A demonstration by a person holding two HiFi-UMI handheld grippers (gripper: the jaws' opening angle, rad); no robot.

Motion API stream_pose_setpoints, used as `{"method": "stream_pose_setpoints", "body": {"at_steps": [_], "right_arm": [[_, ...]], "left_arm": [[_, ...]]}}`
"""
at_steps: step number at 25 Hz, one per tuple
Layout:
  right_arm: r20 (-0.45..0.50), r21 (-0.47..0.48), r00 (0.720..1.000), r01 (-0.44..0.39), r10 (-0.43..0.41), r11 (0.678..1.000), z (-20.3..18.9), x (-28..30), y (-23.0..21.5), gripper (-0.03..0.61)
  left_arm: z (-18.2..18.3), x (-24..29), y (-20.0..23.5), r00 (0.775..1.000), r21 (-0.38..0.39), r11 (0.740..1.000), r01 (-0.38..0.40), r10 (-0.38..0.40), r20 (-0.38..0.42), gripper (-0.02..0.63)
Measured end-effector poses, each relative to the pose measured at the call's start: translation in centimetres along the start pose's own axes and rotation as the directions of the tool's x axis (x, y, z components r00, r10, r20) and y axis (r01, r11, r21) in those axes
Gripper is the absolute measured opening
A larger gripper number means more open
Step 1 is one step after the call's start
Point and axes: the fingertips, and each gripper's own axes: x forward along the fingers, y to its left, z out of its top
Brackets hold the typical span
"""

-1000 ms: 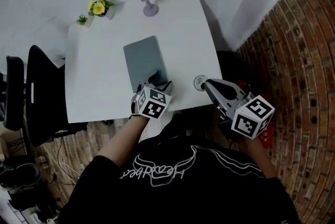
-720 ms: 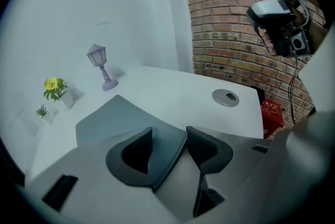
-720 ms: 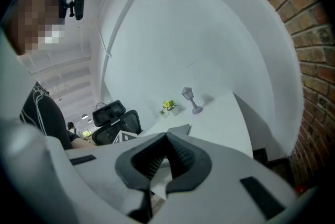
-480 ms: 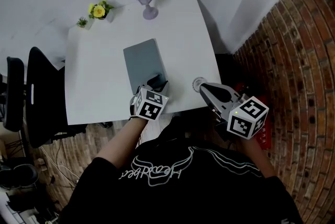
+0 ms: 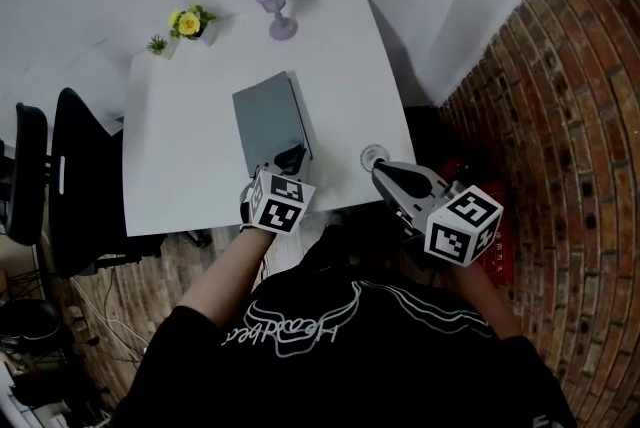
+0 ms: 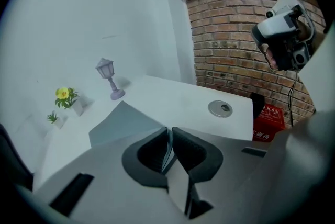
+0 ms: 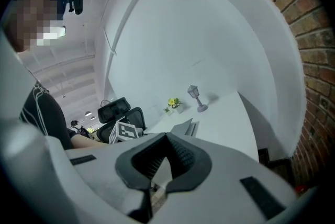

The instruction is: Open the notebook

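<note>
Two grippers work at the near edge of the white table point(image 5: 180, 166): the left gripper point(image 5: 290, 159) pinches the near edge of the grey notebook point(image 5: 268, 111), its jaws having just closed from wide open, and the cover is now slightly raised. The right gripper point(image 5: 378, 171), jaws together and empty, hovers to the right. Brick wall point(image 5: 560, 116) right, black chair point(image 5: 70, 176) left

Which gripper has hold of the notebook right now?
The left gripper: its jaws have just been closing and pinch the near edge of the grey notebook. The right gripper hangs by the table's corner, shut on nothing.
</note>
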Motion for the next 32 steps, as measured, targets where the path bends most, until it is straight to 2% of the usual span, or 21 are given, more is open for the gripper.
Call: {"method": "stream_pose_setpoints", "body": {"at_steps": [7,14,23,26,32], "right_arm": [[-0.004,-0.007,1.000,-0.019,0.019,1.000,-1.0,-0.4,1.1,0.002],[-0.018,-0.049,0.998,-0.053,0.052,0.997,-1.3,-0.7,3.2,0.001],[-0.064,-0.138,0.993,-0.107,0.099,0.985,-2.0,-0.7,6.0,0.001],[-0.059,-0.152,0.993,-0.105,0.097,0.983,-1.7,-0.8,6.7,0.000],[-0.080,-0.179,0.994,-0.084,0.070,0.980,-1.6,-0.1,8.0,0.002]], "left_arm": [[1.6,-2.6,1.5,0.995,-0.033,0.997,-0.066,0.068,0.070,0.043],[1.6,-6.1,3.5,0.984,-0.100,0.985,-0.141,0.151,0.098,0.041],[0.4,-10.3,6.5,0.962,-0.198,0.955,-0.223,0.248,0.117,0.041],[-0.1,-11.4,7.6,0.955,-0.258,0.939,-0.225,0.265,0.133,0.041],[-2.0,-13.5,9.5,0.943,-0.308,0.921,-0.238,0.296,0.155,0.041]]}}
